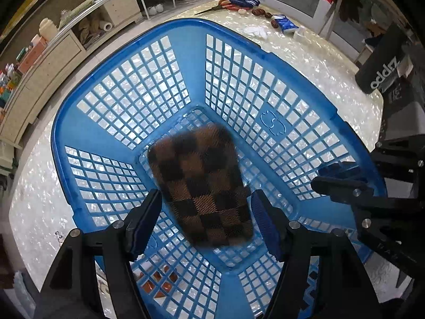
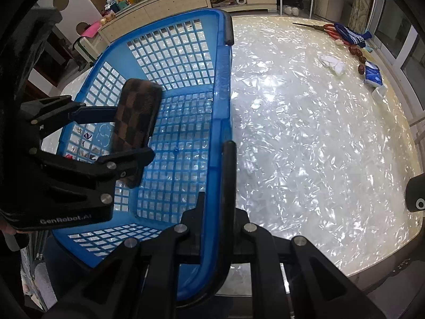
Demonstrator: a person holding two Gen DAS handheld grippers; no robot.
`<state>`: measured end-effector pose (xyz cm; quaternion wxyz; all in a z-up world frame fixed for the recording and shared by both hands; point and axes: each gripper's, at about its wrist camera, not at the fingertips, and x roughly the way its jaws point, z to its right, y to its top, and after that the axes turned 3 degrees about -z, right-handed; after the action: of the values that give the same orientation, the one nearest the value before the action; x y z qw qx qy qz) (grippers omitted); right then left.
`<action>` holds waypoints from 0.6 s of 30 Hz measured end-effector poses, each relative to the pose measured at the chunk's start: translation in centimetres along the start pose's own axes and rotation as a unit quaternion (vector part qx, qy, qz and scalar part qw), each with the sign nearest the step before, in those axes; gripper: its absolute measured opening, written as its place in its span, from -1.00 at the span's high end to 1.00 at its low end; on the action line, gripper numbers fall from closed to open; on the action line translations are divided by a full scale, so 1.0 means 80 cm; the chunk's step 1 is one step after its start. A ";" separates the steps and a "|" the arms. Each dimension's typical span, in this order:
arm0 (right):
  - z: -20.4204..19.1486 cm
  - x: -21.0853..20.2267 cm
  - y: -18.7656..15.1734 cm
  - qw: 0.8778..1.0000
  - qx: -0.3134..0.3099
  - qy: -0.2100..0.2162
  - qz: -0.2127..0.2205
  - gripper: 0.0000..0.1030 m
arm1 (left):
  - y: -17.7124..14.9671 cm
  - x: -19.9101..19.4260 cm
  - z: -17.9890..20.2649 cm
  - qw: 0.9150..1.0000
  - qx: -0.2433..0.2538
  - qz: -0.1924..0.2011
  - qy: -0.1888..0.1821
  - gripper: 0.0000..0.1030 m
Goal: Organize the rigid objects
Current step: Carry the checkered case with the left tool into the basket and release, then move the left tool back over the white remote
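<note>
A blue lattice basket [image 1: 127, 45] stands on the pearly table [image 1: 332, 61]. A brown checkered case [image 1: 202, 186] is blurred between the spread fingers of my left gripper [image 1: 207, 220], over the basket's inside; no contact shows. In the right wrist view the case [image 2: 135, 114] sits between the left gripper's fingers [image 2: 124, 138], above the basket floor [image 2: 180, 159]. My right gripper [image 2: 215, 170] is shut on the basket's rim [image 2: 223, 106], its jaws either side of the near wall. It also shows in the left wrist view [image 1: 342, 183].
Far across the table lie red-handled scissors [image 2: 326, 29], a blue striped cloth [image 2: 350, 36], brown beads [image 2: 357, 53], white tissue [image 2: 333, 63] and a blue packet [image 2: 373, 77]. A dark cylinder [image 1: 385, 63] stands at right. Cabinets [image 1: 53, 61] line the room behind.
</note>
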<state>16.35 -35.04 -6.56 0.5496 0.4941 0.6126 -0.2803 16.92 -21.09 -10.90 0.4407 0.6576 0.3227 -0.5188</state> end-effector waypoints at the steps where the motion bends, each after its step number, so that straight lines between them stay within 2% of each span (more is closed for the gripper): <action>1: 0.001 0.000 0.000 1.000 0.001 0.001 0.001 0.79 | 0.000 -0.002 0.000 1.000 0.000 0.003 0.007 -0.45; 3: 0.001 -0.001 -0.001 1.000 0.002 0.002 0.002 0.79 | 0.000 -0.005 -0.002 1.000 -0.001 0.007 0.007 -0.64; 6: 0.003 -0.001 0.000 1.000 0.002 0.004 0.003 0.79 | 0.002 -0.010 -0.007 1.000 -0.005 0.013 0.019 -0.71; 18: 0.013 -0.002 -0.002 1.000 0.007 0.008 0.004 0.80 | -0.006 -0.068 -0.034 0.997 -0.014 0.045 0.057 -0.72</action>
<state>16.62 -36.03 -6.68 0.5424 0.5025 0.6131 -0.2783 16.23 -18.20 -5.55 0.4535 0.6936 0.3247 -0.4559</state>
